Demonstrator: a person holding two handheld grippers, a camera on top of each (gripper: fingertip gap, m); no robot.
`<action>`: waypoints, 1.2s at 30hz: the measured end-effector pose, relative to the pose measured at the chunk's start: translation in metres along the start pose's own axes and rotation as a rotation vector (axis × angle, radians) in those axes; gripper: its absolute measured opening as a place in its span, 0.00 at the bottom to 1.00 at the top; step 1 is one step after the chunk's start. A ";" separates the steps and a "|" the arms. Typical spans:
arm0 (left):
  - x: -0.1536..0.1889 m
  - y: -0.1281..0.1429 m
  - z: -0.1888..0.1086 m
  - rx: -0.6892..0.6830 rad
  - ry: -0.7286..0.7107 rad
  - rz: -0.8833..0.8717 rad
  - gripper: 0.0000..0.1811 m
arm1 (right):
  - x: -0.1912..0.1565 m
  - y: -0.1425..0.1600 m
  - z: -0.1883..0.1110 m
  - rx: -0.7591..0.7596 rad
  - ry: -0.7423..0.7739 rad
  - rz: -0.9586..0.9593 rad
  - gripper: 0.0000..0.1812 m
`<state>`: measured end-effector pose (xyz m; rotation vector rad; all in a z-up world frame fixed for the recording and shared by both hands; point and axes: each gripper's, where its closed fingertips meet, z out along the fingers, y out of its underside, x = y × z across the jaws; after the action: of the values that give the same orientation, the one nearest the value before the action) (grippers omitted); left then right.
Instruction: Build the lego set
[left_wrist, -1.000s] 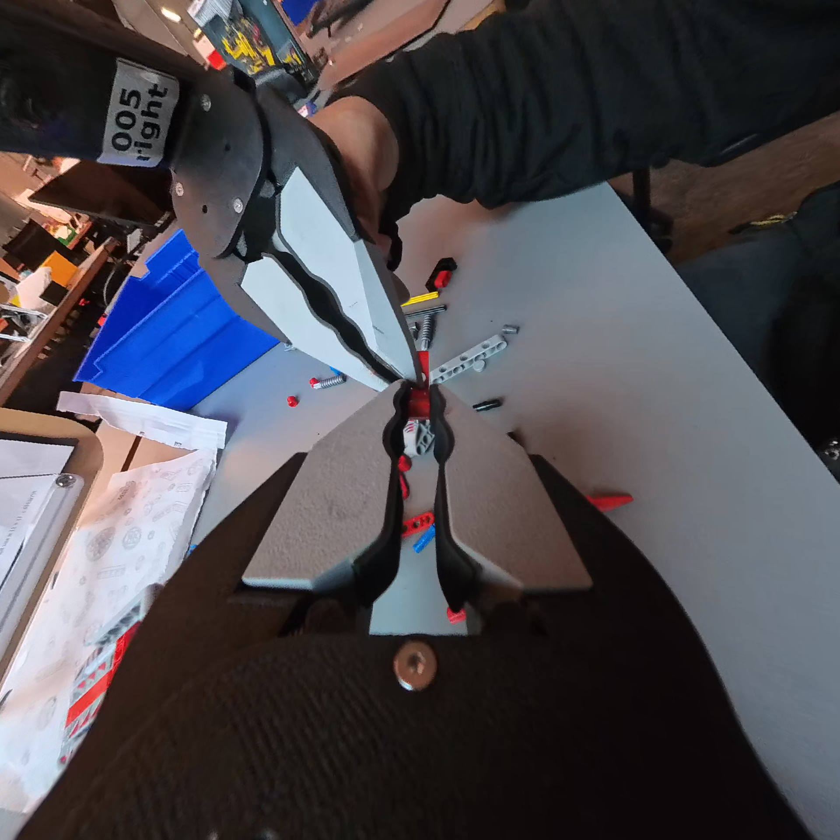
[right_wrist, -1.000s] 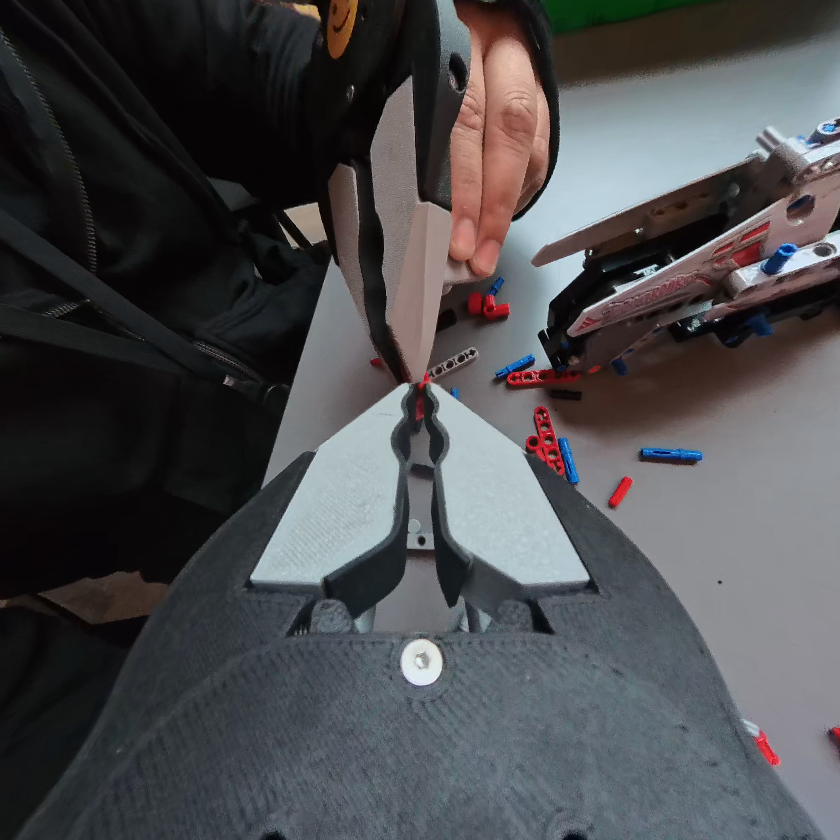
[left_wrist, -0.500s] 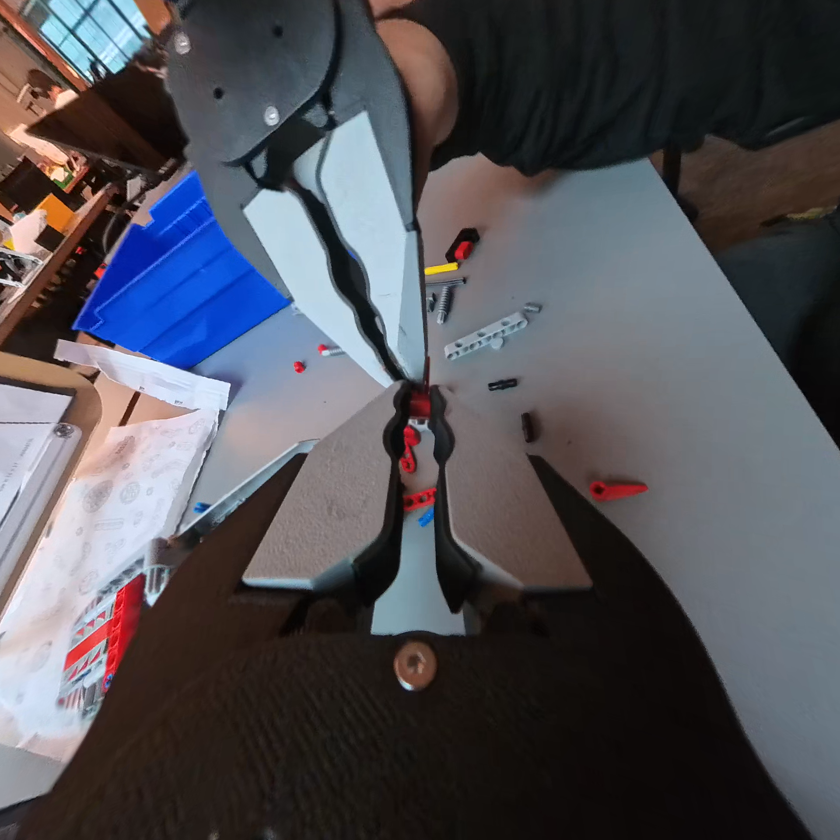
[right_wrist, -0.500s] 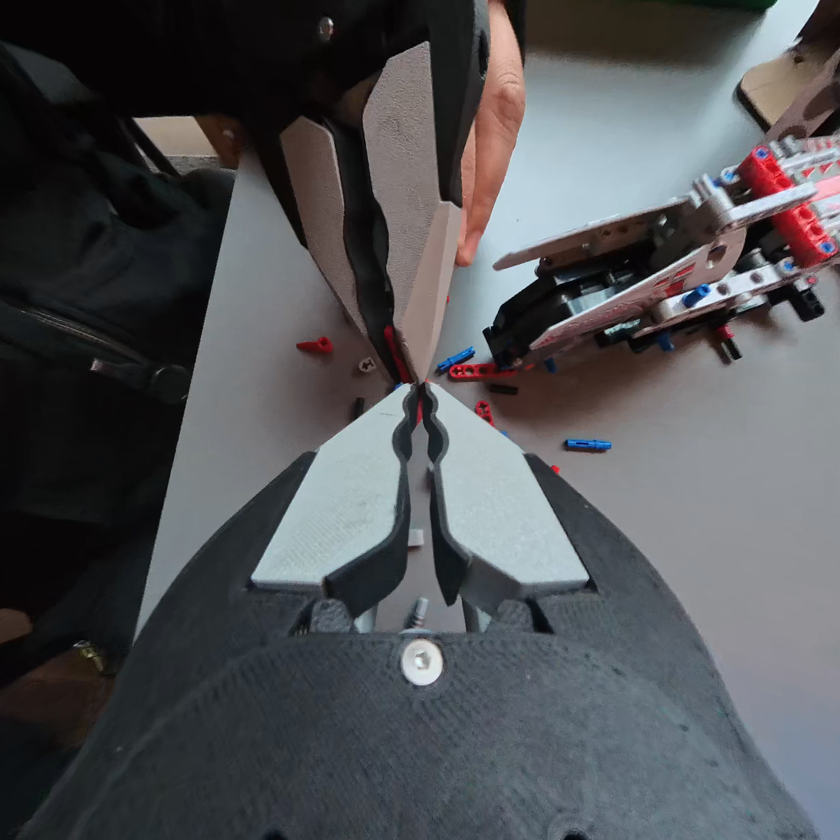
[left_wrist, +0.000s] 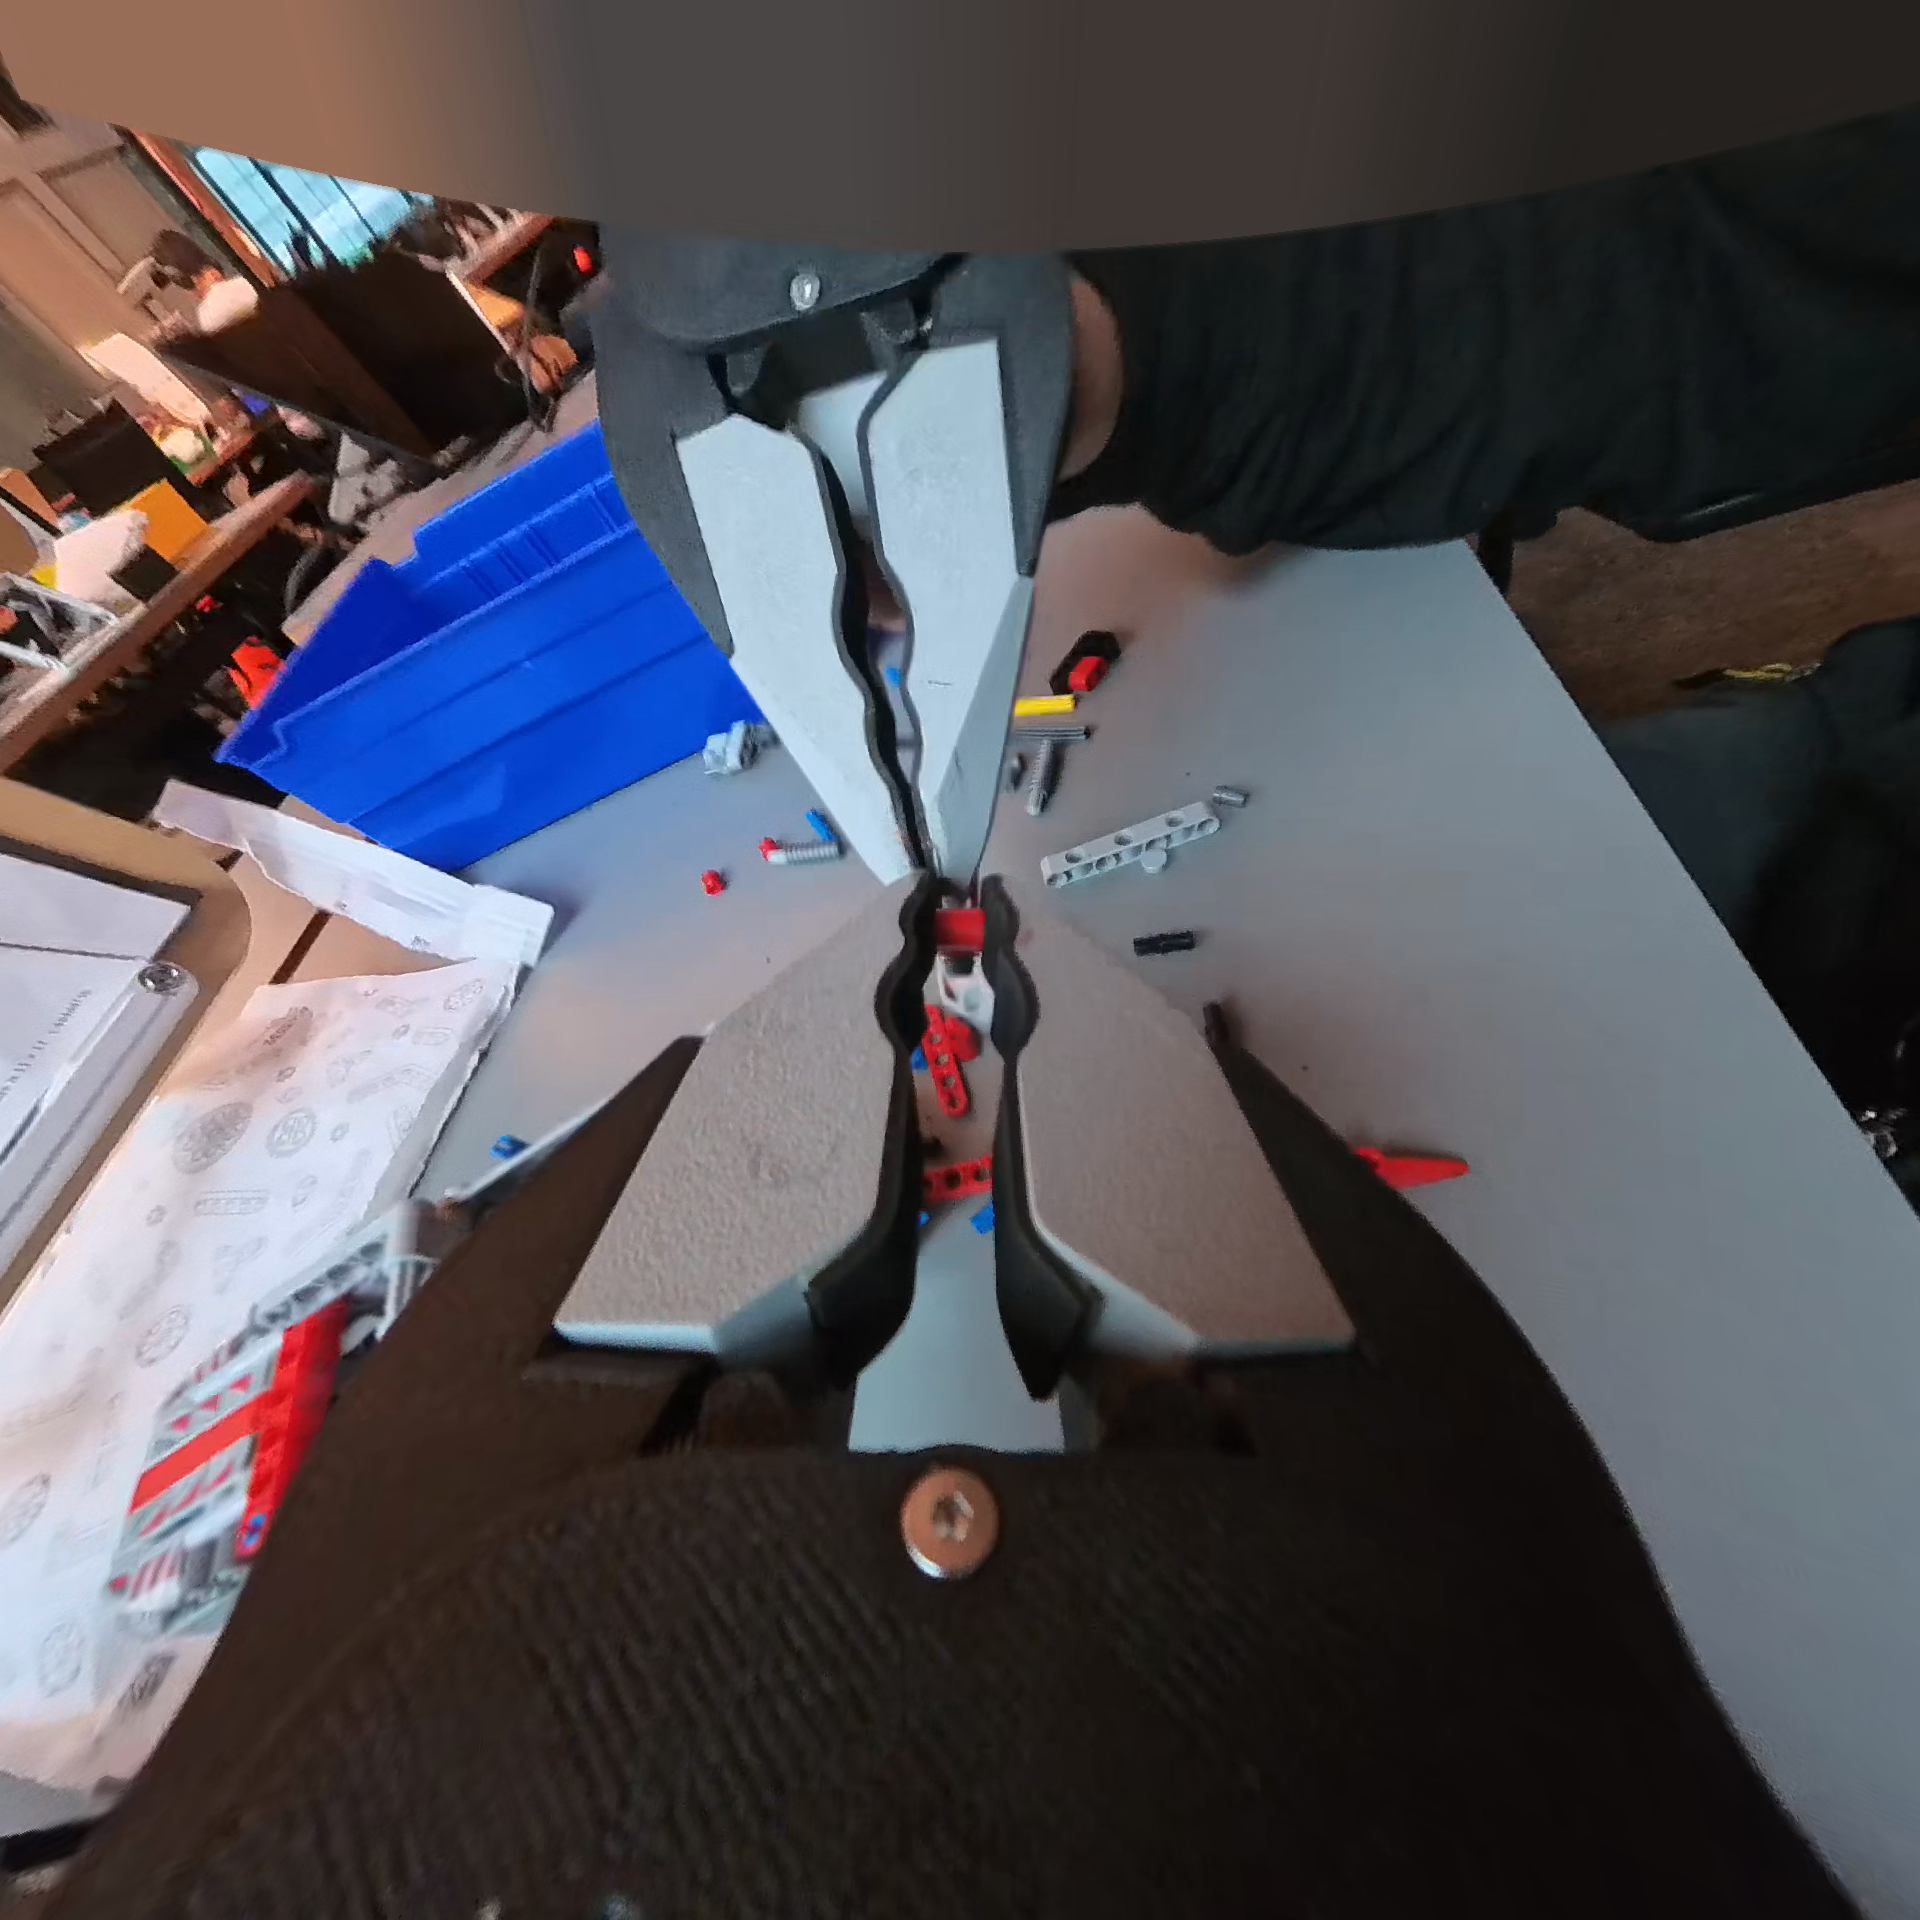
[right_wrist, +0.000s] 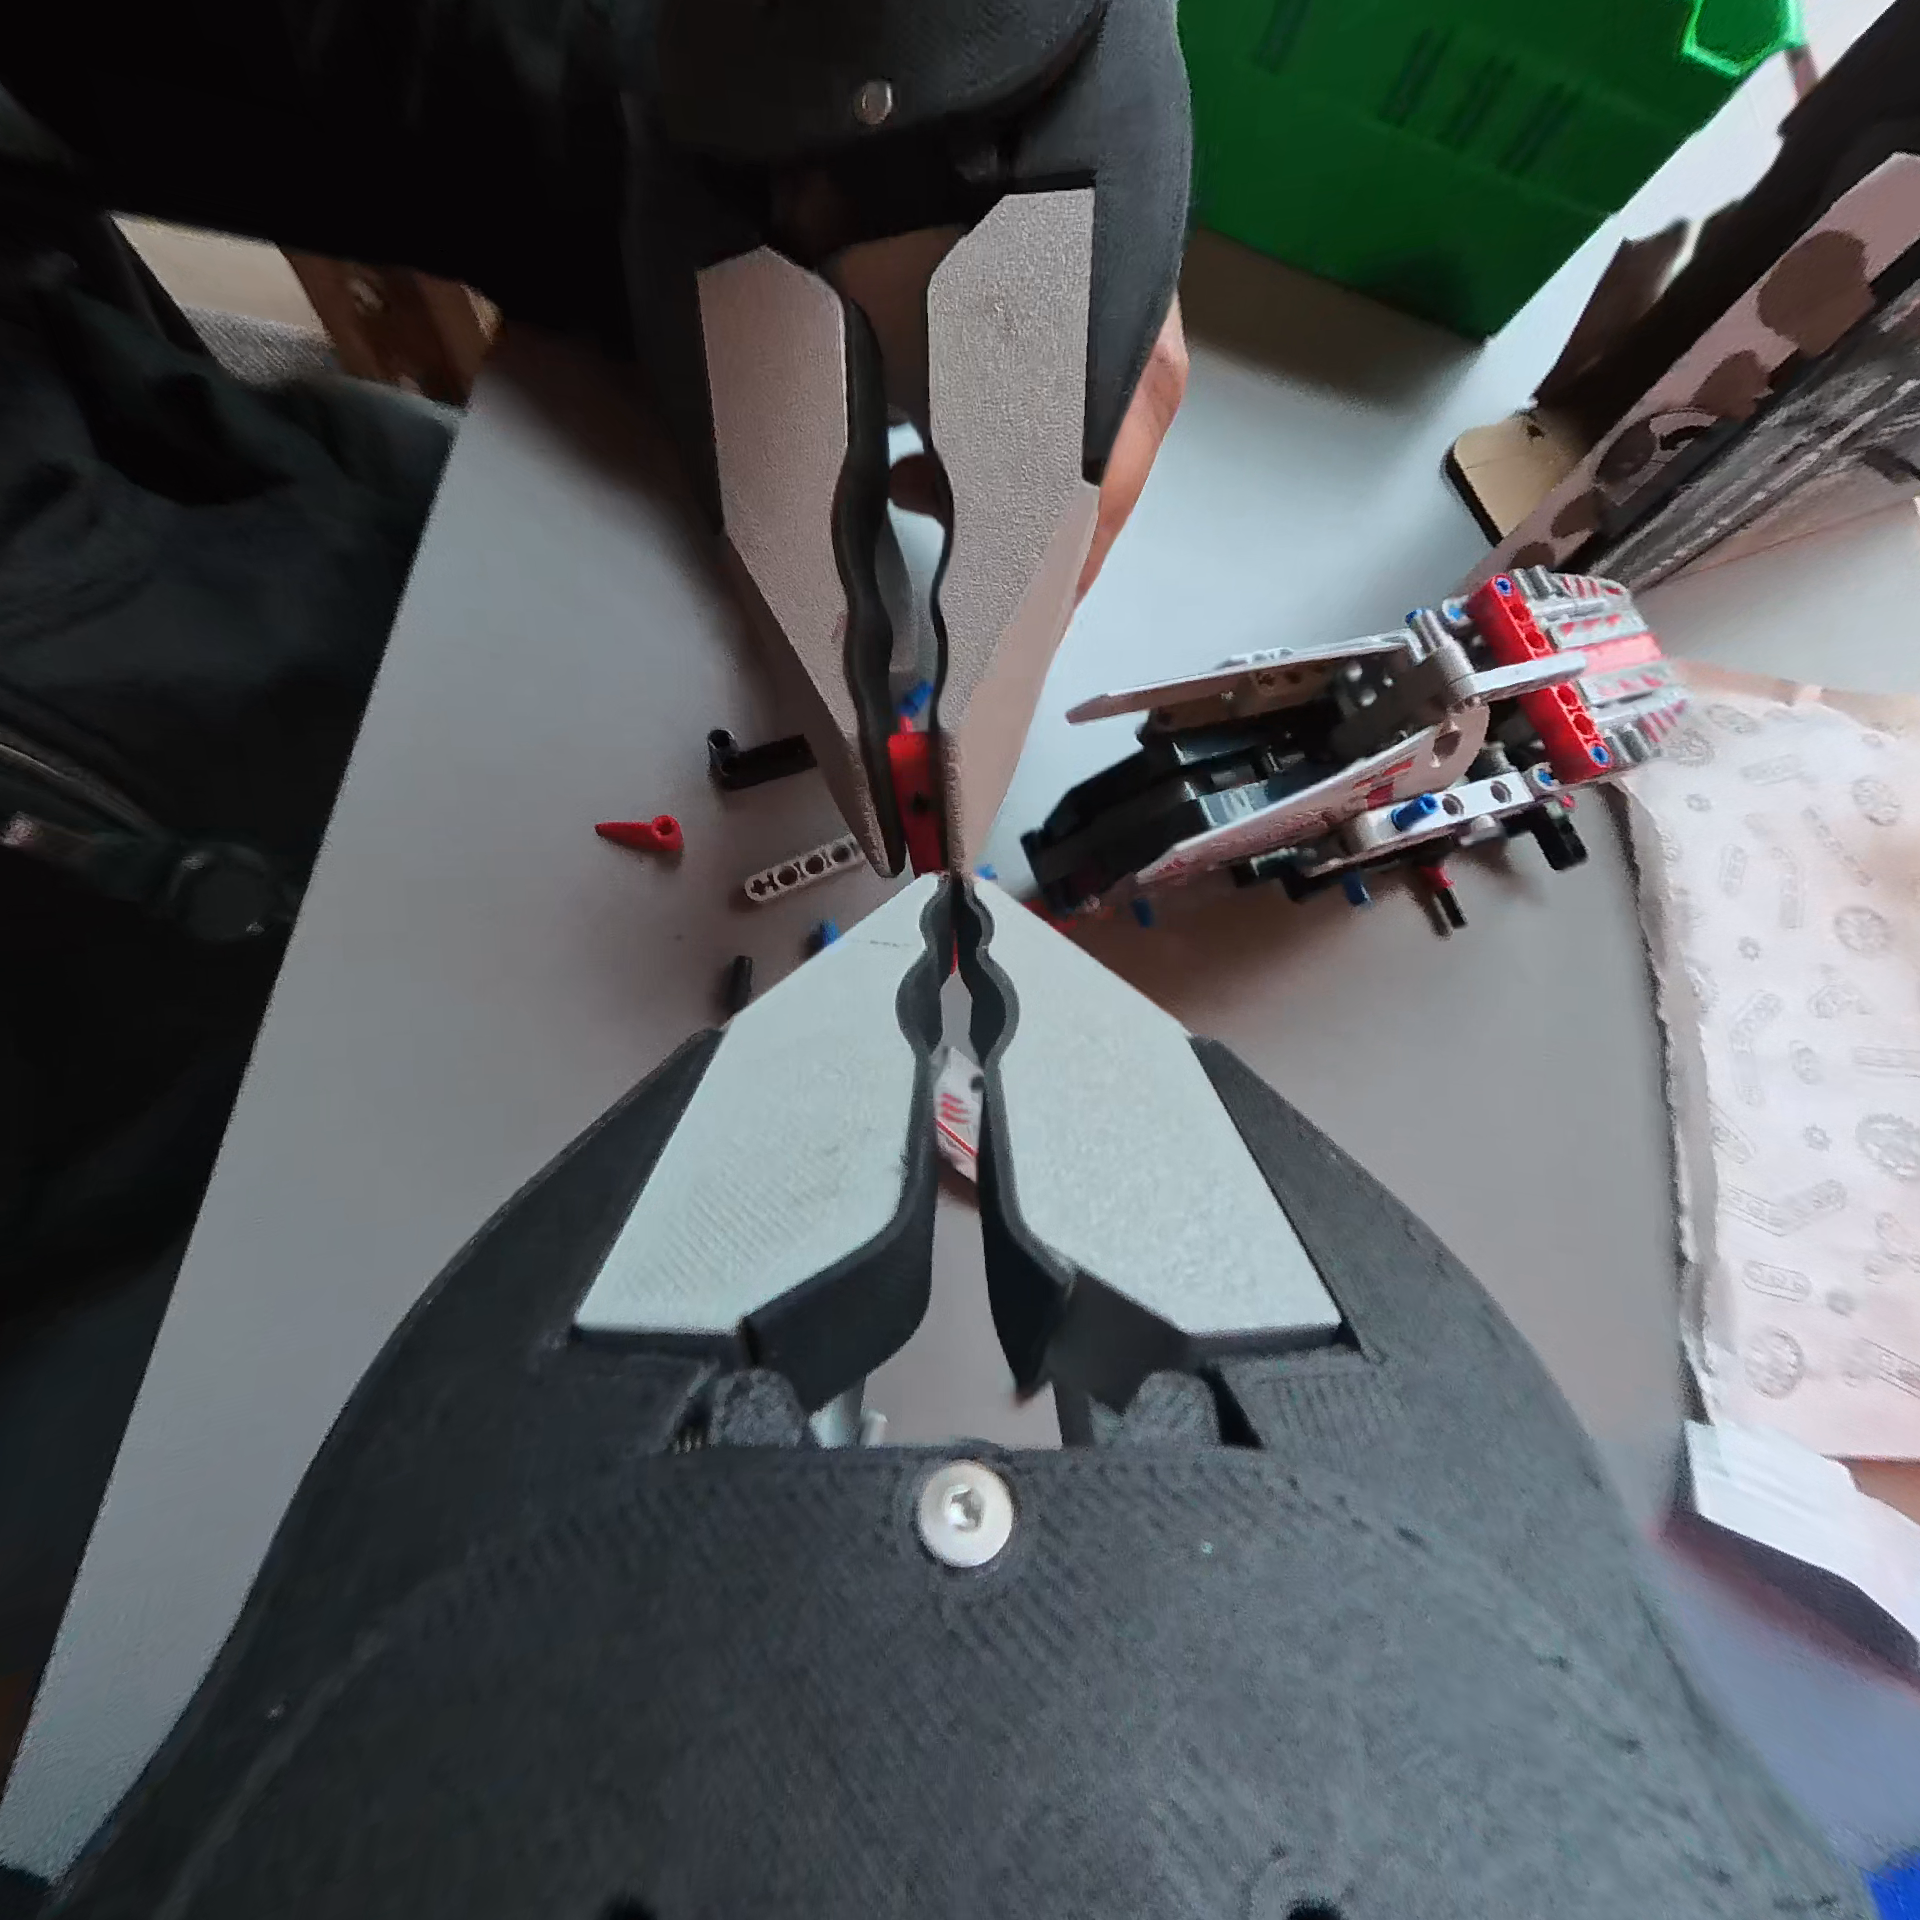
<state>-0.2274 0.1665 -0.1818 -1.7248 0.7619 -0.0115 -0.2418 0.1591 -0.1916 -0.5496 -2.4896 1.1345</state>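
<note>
Left hand-held gripper (left_wrist: 956, 896): jaws drawn narrow, clamped at the tips on a small red Lego piece (left_wrist: 958, 928) with a white part just behind it; held above the table (left_wrist: 1403, 935).
Right hand-held gripper (right_wrist: 954, 896): jaws nearly closed, tip to tip with the left; what it grips cannot be told, only a red sliver showing between its tips.
Partly built Lego vehicle (right_wrist: 1351, 790): grey, black and red, lying on the table right of the tips in the right wrist view.
Loose parts: grey beam with holes (left_wrist: 1130, 844), red pointed piece (left_wrist: 1413, 1168), black pin (left_wrist: 1164, 942), yellow axle (left_wrist: 1042, 705).
Blue bin (left_wrist: 499, 665): far left in the left wrist view.
Printed instruction sheet (left_wrist: 260, 1122): beside it.
Green bin (right_wrist: 1455, 135): beyond the vehicle.
</note>
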 end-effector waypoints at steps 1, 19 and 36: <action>-0.002 -0.006 -0.003 0.039 -0.004 0.002 0.03 | 0.000 -0.007 -0.004 0.064 -0.029 0.035 0.00; -0.029 -0.031 -0.019 0.229 -0.103 -0.134 0.03 | 0.013 -0.031 -0.037 0.338 -0.038 0.102 0.12; -0.062 -0.025 -0.024 0.497 0.152 -1.044 0.04 | 0.041 -0.039 -0.025 0.448 -0.037 0.382 0.05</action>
<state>-0.2740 0.1784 -0.1292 -1.4627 -0.1161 -0.9672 -0.2738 0.1713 -0.1403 -0.8920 -2.1024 1.7943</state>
